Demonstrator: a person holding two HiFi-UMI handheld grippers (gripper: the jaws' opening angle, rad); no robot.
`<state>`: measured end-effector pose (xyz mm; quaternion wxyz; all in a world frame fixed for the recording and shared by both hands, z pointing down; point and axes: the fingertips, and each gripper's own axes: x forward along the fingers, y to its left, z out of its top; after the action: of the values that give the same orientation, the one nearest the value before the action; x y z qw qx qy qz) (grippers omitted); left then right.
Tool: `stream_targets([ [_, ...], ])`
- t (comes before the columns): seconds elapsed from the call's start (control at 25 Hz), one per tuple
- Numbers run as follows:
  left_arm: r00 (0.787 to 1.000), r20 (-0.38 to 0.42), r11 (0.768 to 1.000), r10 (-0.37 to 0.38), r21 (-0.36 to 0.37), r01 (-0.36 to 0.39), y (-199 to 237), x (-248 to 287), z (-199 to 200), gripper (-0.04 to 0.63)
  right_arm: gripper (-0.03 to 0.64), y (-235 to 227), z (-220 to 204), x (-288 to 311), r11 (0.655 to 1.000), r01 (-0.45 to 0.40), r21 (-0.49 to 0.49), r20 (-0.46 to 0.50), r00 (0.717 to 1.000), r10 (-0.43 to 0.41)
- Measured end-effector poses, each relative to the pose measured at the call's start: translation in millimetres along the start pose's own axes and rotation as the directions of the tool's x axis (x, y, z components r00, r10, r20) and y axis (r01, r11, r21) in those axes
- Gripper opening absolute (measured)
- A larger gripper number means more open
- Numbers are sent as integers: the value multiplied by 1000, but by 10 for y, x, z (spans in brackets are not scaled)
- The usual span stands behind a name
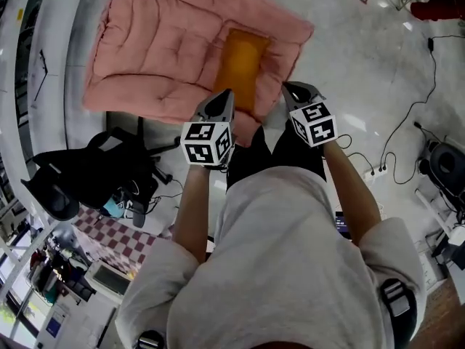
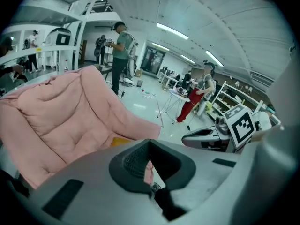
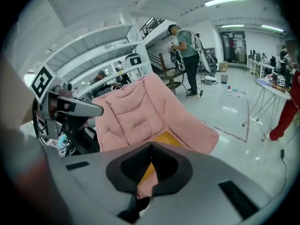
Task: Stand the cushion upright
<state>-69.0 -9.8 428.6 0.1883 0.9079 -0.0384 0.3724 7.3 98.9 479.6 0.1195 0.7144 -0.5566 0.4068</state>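
Note:
An orange-yellow cushion (image 1: pixel 243 62) lies flat on a big pink quilted lounge pad (image 1: pixel 160 42) on the floor. My left gripper (image 1: pixel 224 94) hovers over the pad's near edge, just left of the cushion, jaws shut and empty. My right gripper (image 1: pixel 290 88) hangs at the cushion's right side, also shut with nothing in it. The left gripper view shows the pink pad (image 2: pixel 65 121), a sliver of the cushion (image 2: pixel 123 141) and the right gripper (image 2: pixel 206 137). The right gripper view has the pad (image 3: pixel 140 109), the cushion (image 3: pixel 166 138) and the left gripper (image 3: pixel 75 108).
A black office chair (image 1: pixel 80 177) stands left of me by the pad's near corner. Cables and a power strip (image 1: pixel 378 169) trail on the floor at the right. People (image 2: pixel 122 50) stand beyond the pad, and a stand with thin legs (image 3: pixel 267 107) is at the right.

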Motion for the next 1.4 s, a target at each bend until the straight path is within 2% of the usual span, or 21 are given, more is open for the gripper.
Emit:
stream_targets([
  [0.16, 994, -81, 996, -76, 47, 80, 290, 219, -144, 15, 9, 24, -52, 271, 997, 39, 72, -6, 999, -39],
  [0.44, 964, -231, 987, -129, 62, 147, 736, 539, -557, 15, 9, 52, -333, 756, 977, 49, 208, -44, 998, -41],
  [0.68, 963, -248, 992, -105, 38, 118, 980, 960, -705, 15, 9, -100, -621, 1234, 975, 3, 222, -103, 994, 21],
  [0.8, 936, -336, 993, -103, 26, 119, 1135, 1172, -940, 15, 9, -180, -754, 1604, 974, -33, 224, -133, 989, 64],
  [0.88, 926, -361, 993, -108, -4, 114, 1214, 1330, -1043, 15, 9, -273, -789, 1824, 976, -51, 214, -143, 986, 83],
  [1.08, 930, -359, 996, -82, -62, 64, 1442, 1660, -1204, 15, 9, -491, -929, 2193, 968, -82, 238, -154, 981, 122],
  [1.16, 912, -399, 996, -89, -51, 75, 1520, 1752, -1299, 15, 9, -544, -1020, 2335, 962, -99, 254, -164, 976, 144],
  [1.24, 879, -462, 992, -120, -24, 123, 1563, 1823, -1402, 15, 9, -588, -1091, 2468, 947, -120, 299, -160, 972, 173],
  [1.32, 847, -509, 985, -152, -8, 172, 1610, 1875, -1467, 15, 9, -608, -1120, 2570, 915, -153, 373, -134, 967, 216],
  [1.4, 825, -540, 981, -166, -5, 194, 1684, 1929, -1503, 15, 9, -640, -1139, 2646, 889, -180, 420, -112, 962, 247],
])
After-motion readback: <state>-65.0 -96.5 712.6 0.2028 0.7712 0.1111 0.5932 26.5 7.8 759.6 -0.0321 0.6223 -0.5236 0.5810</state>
